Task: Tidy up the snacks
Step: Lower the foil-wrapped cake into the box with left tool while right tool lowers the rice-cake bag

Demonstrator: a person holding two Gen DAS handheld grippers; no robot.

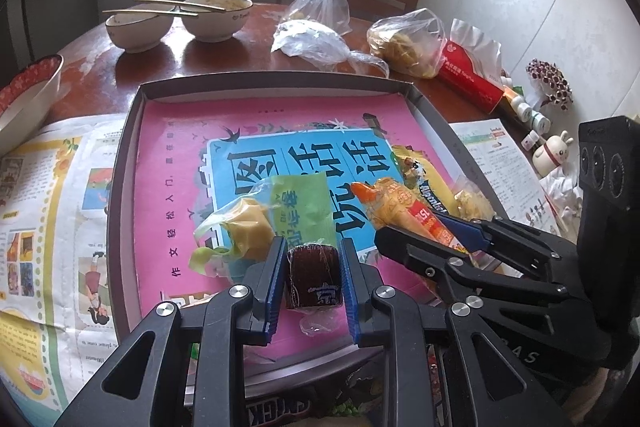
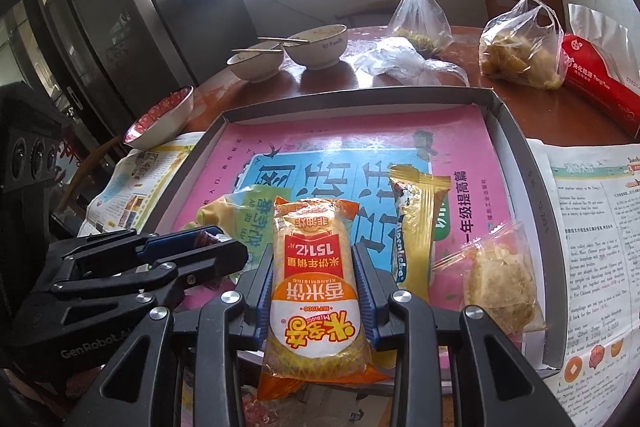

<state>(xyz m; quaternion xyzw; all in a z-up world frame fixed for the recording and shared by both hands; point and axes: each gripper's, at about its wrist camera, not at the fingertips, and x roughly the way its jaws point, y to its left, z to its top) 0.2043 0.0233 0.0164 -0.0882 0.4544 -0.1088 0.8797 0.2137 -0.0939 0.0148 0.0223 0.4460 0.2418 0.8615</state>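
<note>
A shallow grey box (image 1: 264,89) lined with a pink and blue book cover lies on the table. My left gripper (image 1: 312,269) is shut on a small dark brown wrapped snack (image 1: 314,277) over the box's near edge. Beside it lies a green and yellow packet (image 1: 276,217). My right gripper (image 2: 313,281) is shut on an orange and yellow rice cracker packet (image 2: 314,283), held just above the box; it shows in the left wrist view too (image 1: 404,207). A yellow wafer packet (image 2: 416,223) and a clear-wrapped pastry (image 2: 500,275) lie in the box at the right.
Two bowls with chopsticks (image 1: 218,17) stand at the far side of the table, a red-patterned bowl (image 2: 160,119) at the left. Plastic bags (image 2: 518,45) and a red package (image 2: 600,87) lie behind the box. Newspaper (image 1: 52,211) covers the table on both sides.
</note>
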